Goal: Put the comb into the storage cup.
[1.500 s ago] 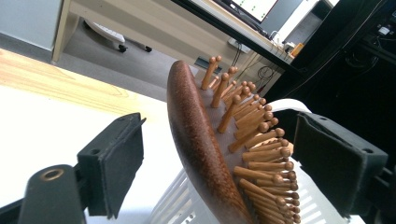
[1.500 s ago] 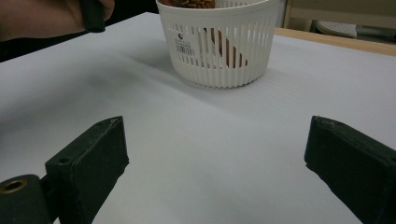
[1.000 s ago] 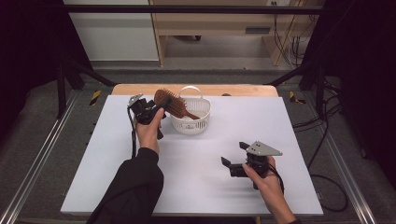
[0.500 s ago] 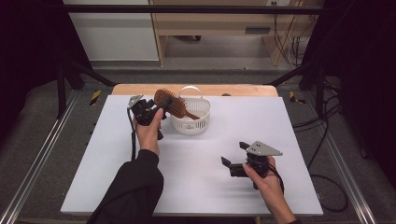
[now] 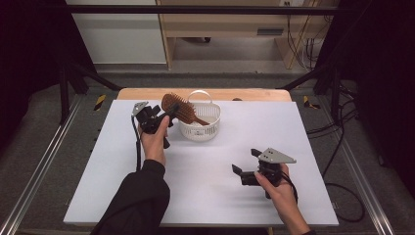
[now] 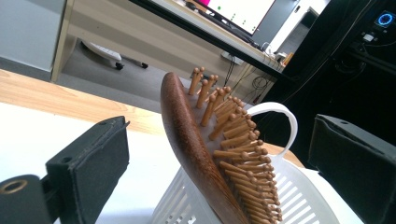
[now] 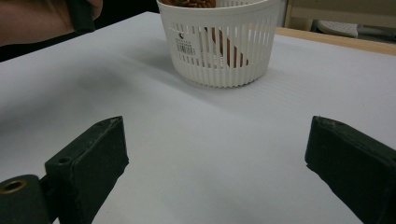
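Observation:
A brown wooden hairbrush stands tilted in a small white slatted basket at the back middle of the white table top. Its handle is down inside and its head leans out over the left rim. My left gripper is open at the brush head. In the left gripper view the brush lies between the wide-apart jaws of the left gripper, touching neither, with the basket below. My right gripper is open over bare table at the front right. The right gripper faces the basket from a distance.
The white board covers a wooden table whose far edge shows behind the basket. Metal rails run along both sides, and a wooden cabinet stands on the floor beyond. Bare board lies between the two grippers.

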Tool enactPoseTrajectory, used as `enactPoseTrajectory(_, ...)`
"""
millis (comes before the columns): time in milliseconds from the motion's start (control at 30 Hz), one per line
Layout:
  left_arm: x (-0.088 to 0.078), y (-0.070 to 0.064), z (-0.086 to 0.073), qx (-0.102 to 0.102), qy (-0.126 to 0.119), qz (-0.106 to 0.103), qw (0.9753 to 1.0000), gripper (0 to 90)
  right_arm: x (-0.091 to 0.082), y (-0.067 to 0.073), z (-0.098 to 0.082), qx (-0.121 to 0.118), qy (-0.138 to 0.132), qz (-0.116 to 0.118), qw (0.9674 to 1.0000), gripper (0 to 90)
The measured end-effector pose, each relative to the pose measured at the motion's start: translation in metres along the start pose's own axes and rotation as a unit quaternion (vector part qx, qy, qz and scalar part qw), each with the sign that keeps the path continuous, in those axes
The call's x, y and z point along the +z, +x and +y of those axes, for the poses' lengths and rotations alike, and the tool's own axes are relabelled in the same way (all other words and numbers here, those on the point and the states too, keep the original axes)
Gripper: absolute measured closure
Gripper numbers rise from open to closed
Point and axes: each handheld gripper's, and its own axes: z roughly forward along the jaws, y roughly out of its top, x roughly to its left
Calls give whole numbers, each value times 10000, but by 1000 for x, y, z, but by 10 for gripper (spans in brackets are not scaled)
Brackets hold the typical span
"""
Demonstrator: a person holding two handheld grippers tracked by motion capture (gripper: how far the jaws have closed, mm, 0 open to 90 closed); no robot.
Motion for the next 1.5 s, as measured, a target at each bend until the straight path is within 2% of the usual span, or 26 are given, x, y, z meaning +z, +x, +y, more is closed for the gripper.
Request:
enactPoseTrajectory(100,-3,-2,0,116,-2,-30,9999,46,0,0,0,-3,1,5,10000,62)
enactPoseTrajectory(267,-8,-4,-1,155,-32,-54,9999,41,0,0,0,0,0,10,10000,62)
enactPoseTrajectory(500,-17,-9,0,332,-34,-55,9994,41,0,0,0,1,-2,-1,10000,62)
enactPoseTrajectory(867,-31,-12,-5,607,56,-22,9981,36,1,1,1,-13,3,9,10000,62)
enactPoseTrajectory(1100,-38,-16,-6,801,148,-7,9967,33,1,1,0,0,13,22,10000,62)
enactPoseTrajectory(1267,-42,-20,-7,1011,193,-15,9947,33,1,-1,0,12,-7,13,10000,62)
enactPoseTrajectory(1400,-45,-23,-7,1066,202,-19,9941,32,1,-1,0,8,-11,21,10000,62)
enactPoseTrajectory(1500,-47,-26,-7,1202,210,-6,9925,32,0,-1,0,11,-12,26,10000,62)
